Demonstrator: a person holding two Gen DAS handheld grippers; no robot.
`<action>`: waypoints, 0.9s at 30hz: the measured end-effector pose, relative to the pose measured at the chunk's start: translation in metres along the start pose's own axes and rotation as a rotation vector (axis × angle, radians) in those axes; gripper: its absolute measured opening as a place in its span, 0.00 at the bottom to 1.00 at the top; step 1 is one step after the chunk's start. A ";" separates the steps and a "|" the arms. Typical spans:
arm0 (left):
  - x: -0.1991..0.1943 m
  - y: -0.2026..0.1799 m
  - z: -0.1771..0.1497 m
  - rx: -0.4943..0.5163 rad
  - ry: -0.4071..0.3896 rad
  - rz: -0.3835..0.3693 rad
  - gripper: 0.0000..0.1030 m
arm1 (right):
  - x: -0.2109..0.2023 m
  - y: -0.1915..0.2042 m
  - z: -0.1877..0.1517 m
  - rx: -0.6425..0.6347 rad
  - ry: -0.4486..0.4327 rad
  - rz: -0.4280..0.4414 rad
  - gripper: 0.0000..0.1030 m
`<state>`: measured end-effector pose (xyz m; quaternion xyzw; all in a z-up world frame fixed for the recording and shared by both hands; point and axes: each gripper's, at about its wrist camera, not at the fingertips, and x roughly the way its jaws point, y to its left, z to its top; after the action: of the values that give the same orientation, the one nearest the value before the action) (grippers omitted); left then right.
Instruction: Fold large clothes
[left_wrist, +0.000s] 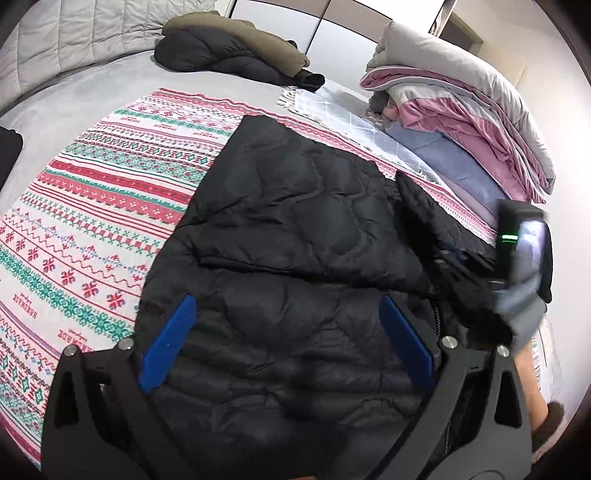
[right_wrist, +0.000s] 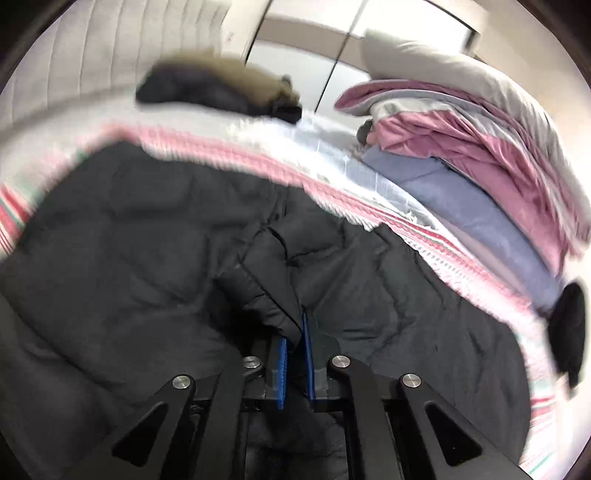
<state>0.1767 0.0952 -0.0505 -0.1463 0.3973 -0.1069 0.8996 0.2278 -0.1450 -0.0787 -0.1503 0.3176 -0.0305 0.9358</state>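
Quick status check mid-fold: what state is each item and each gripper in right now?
Black quilted jacket: lying on the patterned blanket, one part folded over the body.
Left gripper: open, over the jacket, gripping nothing.
Right gripper: shut on a fold of the jacket.
Patterned blanket: spread flat on the bed.
Dark and olive coats: bundled at the far side.
Bedding pile: stacked, folded.
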 end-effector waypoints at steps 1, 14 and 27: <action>0.000 0.002 0.001 0.000 -0.003 0.003 0.96 | -0.010 -0.002 -0.001 0.022 -0.027 0.024 0.06; -0.023 0.001 -0.006 0.024 0.002 0.018 0.96 | -0.059 -0.009 -0.022 0.101 0.142 0.341 0.61; -0.095 0.021 -0.062 0.168 0.133 0.027 0.96 | -0.239 -0.161 -0.128 0.241 0.037 0.359 0.74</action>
<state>0.0697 0.1328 -0.0327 -0.0578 0.4475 -0.1373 0.8818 -0.0337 -0.2954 0.0136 0.0223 0.3506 0.0960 0.9313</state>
